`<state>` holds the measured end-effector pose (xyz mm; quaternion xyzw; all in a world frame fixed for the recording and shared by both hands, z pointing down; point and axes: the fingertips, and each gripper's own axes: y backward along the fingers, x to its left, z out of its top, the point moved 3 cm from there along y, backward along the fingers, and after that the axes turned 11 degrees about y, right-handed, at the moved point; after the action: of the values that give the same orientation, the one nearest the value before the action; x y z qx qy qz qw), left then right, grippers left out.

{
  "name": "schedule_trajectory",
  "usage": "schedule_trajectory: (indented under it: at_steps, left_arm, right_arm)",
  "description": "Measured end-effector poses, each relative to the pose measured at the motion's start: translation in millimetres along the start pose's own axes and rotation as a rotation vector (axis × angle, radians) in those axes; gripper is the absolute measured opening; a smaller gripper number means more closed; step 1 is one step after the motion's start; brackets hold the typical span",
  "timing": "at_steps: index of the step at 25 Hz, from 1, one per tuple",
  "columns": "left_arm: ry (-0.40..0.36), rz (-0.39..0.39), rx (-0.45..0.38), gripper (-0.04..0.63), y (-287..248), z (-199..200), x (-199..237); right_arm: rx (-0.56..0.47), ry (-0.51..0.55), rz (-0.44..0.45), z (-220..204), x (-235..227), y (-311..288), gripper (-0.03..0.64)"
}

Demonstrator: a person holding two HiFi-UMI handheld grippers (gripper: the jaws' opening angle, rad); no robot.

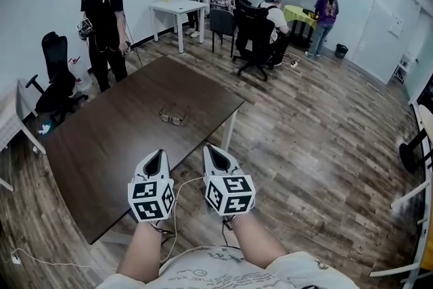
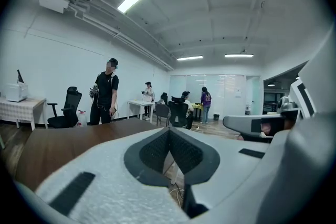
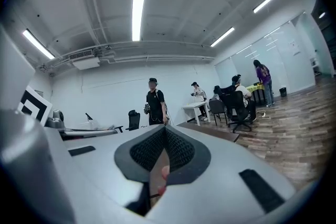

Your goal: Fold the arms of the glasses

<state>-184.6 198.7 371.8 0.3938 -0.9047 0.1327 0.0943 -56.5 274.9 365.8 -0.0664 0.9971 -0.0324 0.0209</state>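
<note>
The left gripper (image 2: 169,131) fills the lower half of its own view, its white jaws drawn together so that the dark pads (image 2: 152,152) appear to meet at the tips with nothing between them. A brown table (image 2: 58,144) stretches off to the left behind it. The right gripper (image 2: 229,123) pokes in from the right, level with it. Farther back a person in black (image 2: 106,94) stands beside a black office chair (image 2: 65,110), and more people gather around a white table (image 2: 139,105).

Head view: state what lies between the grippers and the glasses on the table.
Nothing but bare dark brown wooden table separates the left gripper and right gripper from the thin-framed glasses; the head view shows it.
</note>
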Motion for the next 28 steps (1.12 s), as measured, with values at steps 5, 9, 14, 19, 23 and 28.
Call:
schedule_trajectory:
  at_steps: [5, 9, 14, 19, 23, 28]
  left_arm:
    - [0.015, 0.019, 0.005, 0.014, -8.5, -6.9, -9.0]
    - [0.022, 0.031, 0.023, 0.014, -15.2, -12.5, -11.4]
    - [0.029, 0.033, 0.035, 0.014, -30.1, -17.2, -13.3]
    - [0.029, 0.024, 0.051, 0.014, -52.6, -24.0, -11.9]
    - [0.044, 0.027, 0.057, 0.014, -72.9, -26.9, -6.0]
    - [0.055, 0.023, 0.061, 0.014, -107.1, -27.2, 0.5]
  right_arm:
    - [0.009, -0.002, 0.016, -1.4, -14.9, -3.0, 0.012]
    - [0.031, -0.001, 0.027, -7.5, -20.4, -2.2, 0.012]
    - [0.049, -0.010, 0.029, -14.8, -33.4, -7.7, 0.012]
    - [0.062, -0.025, 0.029, -22.0, -45.3, -25.3, 0.012]
    - [0.071, -0.006, 0.027, -27.9, -53.0, -39.9, 0.012]
    - [0.082, 0.011, 0.022, -33.3, -69.2, -66.6, 0.011]
